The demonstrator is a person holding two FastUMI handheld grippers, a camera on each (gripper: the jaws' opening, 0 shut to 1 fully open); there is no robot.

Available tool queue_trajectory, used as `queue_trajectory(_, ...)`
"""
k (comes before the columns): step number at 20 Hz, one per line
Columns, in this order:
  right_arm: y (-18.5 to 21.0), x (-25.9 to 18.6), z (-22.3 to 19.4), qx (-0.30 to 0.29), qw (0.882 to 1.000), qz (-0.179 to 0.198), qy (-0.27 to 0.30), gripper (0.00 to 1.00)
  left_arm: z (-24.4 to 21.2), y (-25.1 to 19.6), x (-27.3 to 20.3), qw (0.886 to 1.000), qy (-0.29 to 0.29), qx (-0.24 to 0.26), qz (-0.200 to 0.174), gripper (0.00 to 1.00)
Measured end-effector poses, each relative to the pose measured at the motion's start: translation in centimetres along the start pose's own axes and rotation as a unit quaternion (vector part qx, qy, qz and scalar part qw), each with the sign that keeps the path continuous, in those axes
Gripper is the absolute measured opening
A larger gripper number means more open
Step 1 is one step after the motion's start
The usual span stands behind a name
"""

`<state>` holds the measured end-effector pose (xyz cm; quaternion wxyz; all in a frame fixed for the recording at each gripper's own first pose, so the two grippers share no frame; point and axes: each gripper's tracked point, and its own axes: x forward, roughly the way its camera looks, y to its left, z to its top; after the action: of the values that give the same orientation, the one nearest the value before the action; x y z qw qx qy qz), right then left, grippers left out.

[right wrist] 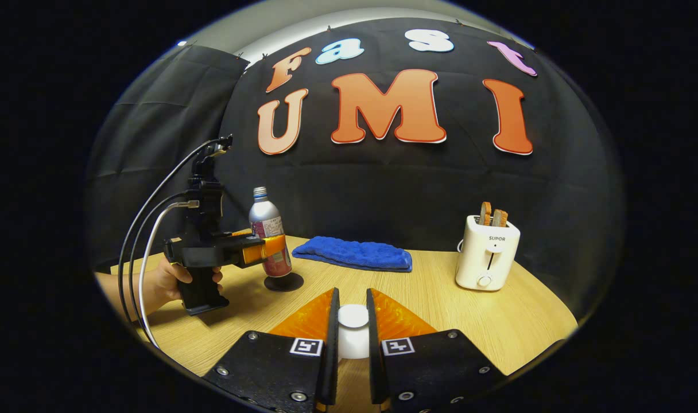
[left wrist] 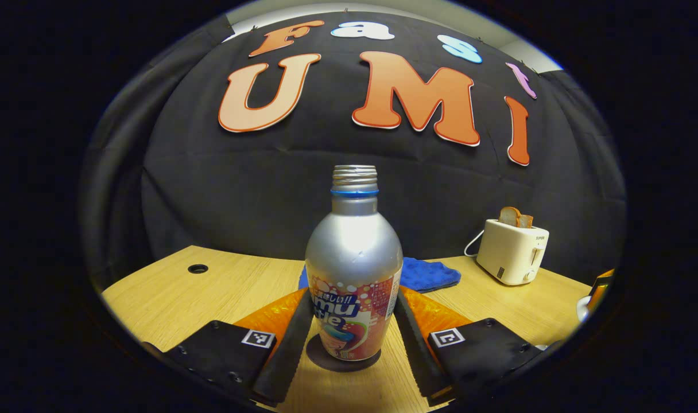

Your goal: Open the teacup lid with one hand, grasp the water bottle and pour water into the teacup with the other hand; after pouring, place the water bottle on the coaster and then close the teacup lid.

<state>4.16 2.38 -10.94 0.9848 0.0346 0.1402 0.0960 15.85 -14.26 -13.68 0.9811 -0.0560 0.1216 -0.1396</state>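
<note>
The uncapped silver water bottle (left wrist: pixel 353 269) stood upright on the dark coaster (left wrist: pixel 343 358), between the left claw's (left wrist: pixel 352 338) fingers, which flanked it, contact unclear. The right claw (right wrist: pixel 353 327) pinched the white teacup lid (right wrist: pixel 353 316).

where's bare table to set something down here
Bare table lies between the cloth and toaster, and in front of both. It's crowded at the left, where the left gripper flanks the bottle on its coaster.
</note>
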Motion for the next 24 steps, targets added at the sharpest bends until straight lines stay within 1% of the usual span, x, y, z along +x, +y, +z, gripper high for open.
queue_trajectory(4, 0.7, 0.8, -0.6, 0.003, 1.000, 0.011, 0.009, 0.23, -2.0, 0.2, 1.2, 1.000, 0.026, -0.011, 0.000, 0.83)
queue_trajectory(5, 0.8, 0.9, -0.7, 0.005, 1.000, 0.013, 0.011, 0.19, -2.6, 0.0, 1.6, 0.999, 0.035, -0.016, -0.004, 0.84)
queue_trajectory(6, 1.0, 1.1, -0.9, 0.005, 1.000, 0.018, 0.014, 0.23, -2.9, 0.1, 1.8, 0.999, 0.039, -0.019, -0.002, 0.84)
queue_trajectory(7, 1.1, 1.2, -1.0, 0.005, 1.000, 0.019, 0.015, 0.23, -3.1, 0.3, 1.9, 0.999, 0.039, -0.019, 0.001, 0.84)
queue_trajectory(8, 1.3, 1.2, -1.1, 0.004, 1.000, 0.022, 0.018, 0.19, -3.3, 0.3, 2.0, 0.999, 0.041, -0.021, 0.001, 0.84)
queue_trajectory(9, 1.4, 1.4, -1.2, 0.004, 1.000, 0.023, 0.019, 0.23, -3.2, 0.4, 1.9, 0.999, 0.039, -0.023, 0.000, 0.85)
queue_trajectory(11, 2.0, 1.7, -1.6, 0.006, 0.999, 0.030, 0.025, 0.23, -3.4, 0.4, 1.9, 0.999, 0.044, -0.023, -0.004, 0.86)
queue_trajectory(12, 2.3, 1.8, -1.7, 0.006, 0.999, 0.034, 0.027, 0.23, -3.3, 0.5, 1.8, 0.999, 0.044, -0.025, -0.006, 0.82)
queue_trajectory(13, 2.5, 1.9, -1.9, 0.007, 0.999, 0.035, 0.028, 0.23, -3.3, 0.6, 1.7, 0.999, 0.044, -0.027, -0.006, 0.88)
queue_trajectory(15, 2.9, 2.1, -2.1, 0.007, 0.999, 0.038, 0.032, 0.23, -3.3, 0.6, 1.0, 0.998, 0.047, -0.029, -0.008, 0.95)
queue_trajectory(16, 3.2, 2.1, -2.2, 0.007, 0.999, 0.041, 0.033, 0.23, -3.3, 0.6, 0.7, 0.999, 0.046, -0.028, -0.007, 0.95)
queue_trajectory(17, 3.5, 2.2, -2.3, 0.007, 0.998, 0.043, 0.033, 0.23, -3.0, 0.9, 0.4, 0.999, 0.043, -0.025, -0.003, 1.00)
queue_trajectory(19, 4.1, 2.2, -2.6, 0.003, 0.998, 0.048, 0.037, 0.23, -2.3, 1.4, -0.6, 0.999, 0.033, -0.007, 0.003, 0.99)
queue_trajectory(20, 4.4, 2.2, -2.7, 0.002, 0.998, 0.050, 0.038, 0.23, -2.1, 1.5, -1.1, 1.000, 0.028, 0.005, 0.006, 0.94)
queue_trajectory(22, 4.8, 2.3, -3.1, 0.000, 0.998, 0.053, 0.040, 0.23, -1.4, 1.1, -2.1, 1.000, 0.016, 0.018, 0.000, 0.94)
queue_trajectory(23, 4.9, 2.4, -3.5, -0.001, 0.998, 0.053, 0.043, 0.23, -1.0, 0.8, -2.5, 1.000, 0.008, 0.026, -0.004, 0.89)
queue_trajectory(24, 5.1, 2.4, -3.7, -0.001, 0.998, 0.053, 0.046, 0.23, -0.9, 0.5, -2.7, 0.999, 0.006, 0.034, -0.005, 0.94)
